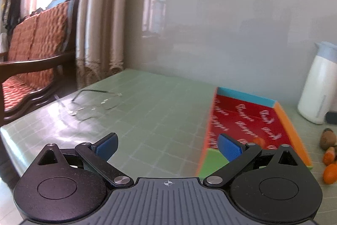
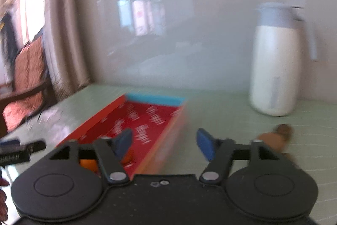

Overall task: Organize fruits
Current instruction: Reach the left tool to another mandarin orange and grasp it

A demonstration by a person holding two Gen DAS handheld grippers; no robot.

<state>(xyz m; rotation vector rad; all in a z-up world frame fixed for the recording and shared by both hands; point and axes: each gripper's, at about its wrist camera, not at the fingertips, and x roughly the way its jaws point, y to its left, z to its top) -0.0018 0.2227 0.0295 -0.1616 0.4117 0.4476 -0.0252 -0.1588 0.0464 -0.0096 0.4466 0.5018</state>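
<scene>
A shallow red box (image 1: 248, 117) with blue, orange and green rims lies on the green table. In the left wrist view my left gripper (image 1: 168, 147) is open over the table just left of the box, with nothing between its blue pads. Right of the box lie a brown kiwi (image 1: 327, 138) and two orange fruits (image 1: 330, 173). In the right wrist view my right gripper (image 2: 164, 144) is open above the near right rim of the box (image 2: 147, 119). Orange fruit (image 2: 87, 162) lies in the box behind its left finger. Brown fruit (image 2: 273, 138) sits to the right on the table.
A white jug (image 2: 276, 69) with a pale blue lid stands at the back right against the glossy wall. A pair of glasses (image 1: 94, 104) lies on the table's left part. A wooden sofa (image 1: 35, 52) and curtains stand past the left table edge.
</scene>
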